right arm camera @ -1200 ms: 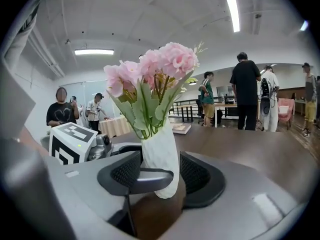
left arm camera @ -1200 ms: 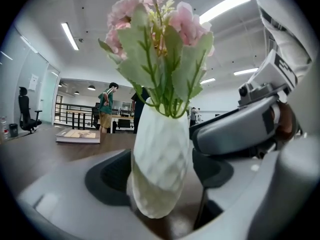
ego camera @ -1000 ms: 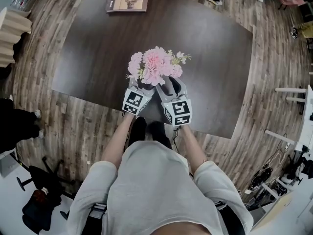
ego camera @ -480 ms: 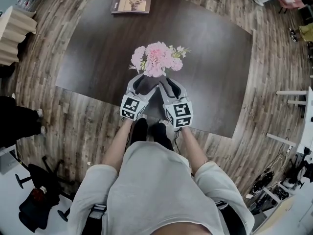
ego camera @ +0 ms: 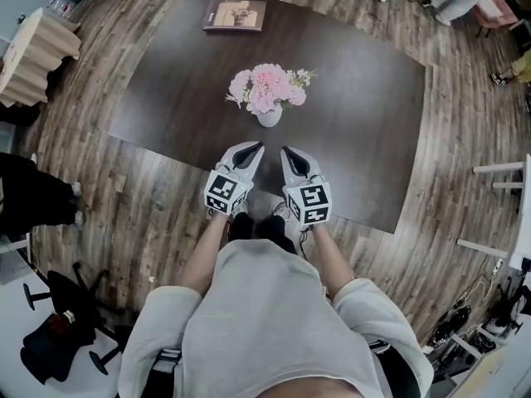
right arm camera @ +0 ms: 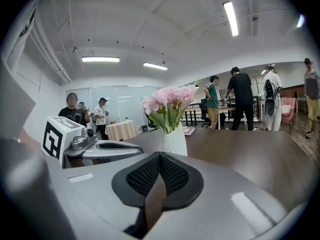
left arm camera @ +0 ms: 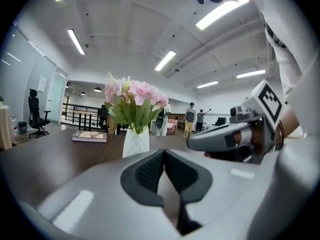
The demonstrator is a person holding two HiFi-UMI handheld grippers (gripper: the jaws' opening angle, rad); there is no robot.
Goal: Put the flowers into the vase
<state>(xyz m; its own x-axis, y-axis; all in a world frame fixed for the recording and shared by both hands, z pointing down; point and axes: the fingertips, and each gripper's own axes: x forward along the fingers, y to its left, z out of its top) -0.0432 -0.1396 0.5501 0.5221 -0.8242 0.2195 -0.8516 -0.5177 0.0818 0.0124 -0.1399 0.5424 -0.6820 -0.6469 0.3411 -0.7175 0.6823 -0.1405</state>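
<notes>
Dark table (ego camera: 365,98). Flowers (ego camera: 267,87): pink, already standing in the vase (ego camera: 270,118) at 12 o'clock from both grippers, well apart. They are probably light and soft-headed, best taken low on the stems. Left gripper (ego camera: 253,148) and right gripper (ego camera: 288,150): jaws just closed together, nothing between. Book (ego camera: 236,15): 11 o'clock, out of the way. Vase: small, white, likely fragile and easily tipped.
</notes>
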